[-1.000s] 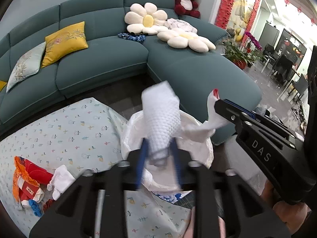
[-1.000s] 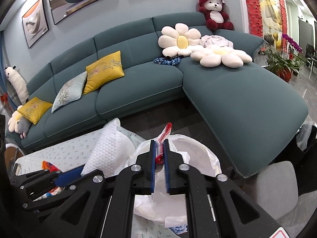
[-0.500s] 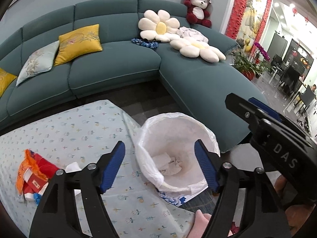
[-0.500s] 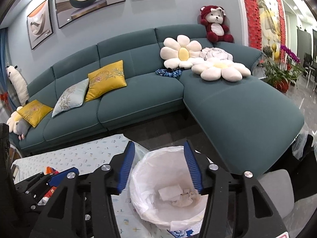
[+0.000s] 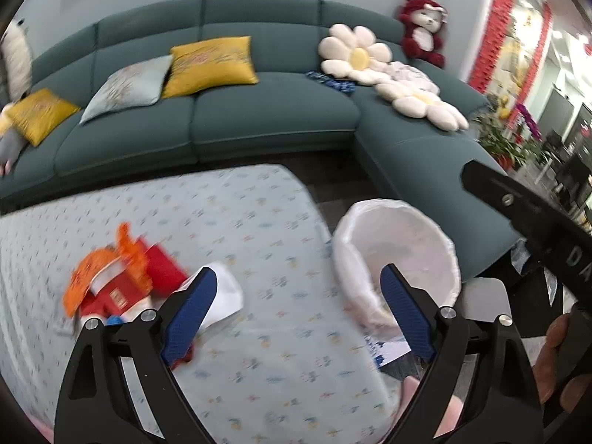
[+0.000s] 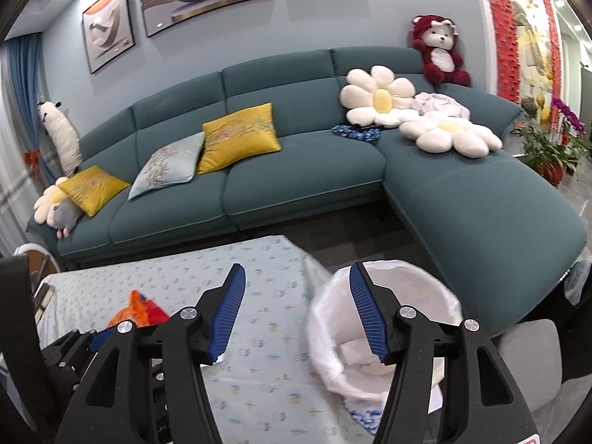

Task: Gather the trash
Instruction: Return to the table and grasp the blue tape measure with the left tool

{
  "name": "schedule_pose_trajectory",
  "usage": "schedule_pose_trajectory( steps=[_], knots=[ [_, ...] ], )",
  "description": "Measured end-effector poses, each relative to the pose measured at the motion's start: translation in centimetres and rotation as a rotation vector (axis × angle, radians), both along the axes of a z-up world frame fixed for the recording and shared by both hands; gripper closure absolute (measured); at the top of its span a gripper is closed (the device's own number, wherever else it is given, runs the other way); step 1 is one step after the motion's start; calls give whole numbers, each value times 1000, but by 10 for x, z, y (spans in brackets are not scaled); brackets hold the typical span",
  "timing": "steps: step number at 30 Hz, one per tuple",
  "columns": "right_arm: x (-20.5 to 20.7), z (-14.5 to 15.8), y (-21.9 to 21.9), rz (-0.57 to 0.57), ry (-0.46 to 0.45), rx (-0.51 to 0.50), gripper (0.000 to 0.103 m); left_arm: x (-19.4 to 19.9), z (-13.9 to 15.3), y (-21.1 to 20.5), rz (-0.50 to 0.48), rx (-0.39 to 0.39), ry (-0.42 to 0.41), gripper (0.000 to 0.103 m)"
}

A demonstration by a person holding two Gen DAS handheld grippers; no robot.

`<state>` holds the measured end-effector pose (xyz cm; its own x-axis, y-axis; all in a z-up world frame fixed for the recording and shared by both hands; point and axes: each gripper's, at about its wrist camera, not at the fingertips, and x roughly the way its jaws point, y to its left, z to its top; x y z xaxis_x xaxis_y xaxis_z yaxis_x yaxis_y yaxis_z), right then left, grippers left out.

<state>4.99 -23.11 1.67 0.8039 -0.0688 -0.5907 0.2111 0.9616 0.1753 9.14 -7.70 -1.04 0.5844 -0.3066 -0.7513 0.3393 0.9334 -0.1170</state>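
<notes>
A bin lined with a white bag [image 5: 403, 244] stands off the table's right end; it also shows in the right wrist view [image 6: 418, 303] with crumpled white tissue [image 6: 360, 357] inside. On the table lie an orange and red wrapper pile [image 5: 114, 281] and a white tissue [image 5: 225, 296]; the pile shows in the right wrist view [image 6: 138, 310] too. My left gripper [image 5: 296, 310] is open and empty above the table, between the pile and the bin. My right gripper [image 6: 296, 310] is open and empty above the table's right end.
The table has a pale blue patterned cloth [image 5: 240, 229]. A teal corner sofa [image 6: 314, 185] with yellow cushions, flower pillows and a red plush bear stands behind. A grey stool [image 5: 484, 299] is right of the bin. The right gripper's body [image 5: 536, 218] crosses the left wrist view.
A second ago the left gripper held a white tissue over the bin and the right held the bag's red tie. Both opened; the tissue lies in the bin. Both grippers swung left toward the table.
</notes>
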Motion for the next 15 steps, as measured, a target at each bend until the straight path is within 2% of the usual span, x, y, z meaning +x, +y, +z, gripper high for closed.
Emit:
schedule_pose_trajectory(
  steps=[15],
  knots=[
    [15, -24, 91, 128, 64, -11, 43, 4, -33, 112, 210, 5, 85, 17]
  ],
)
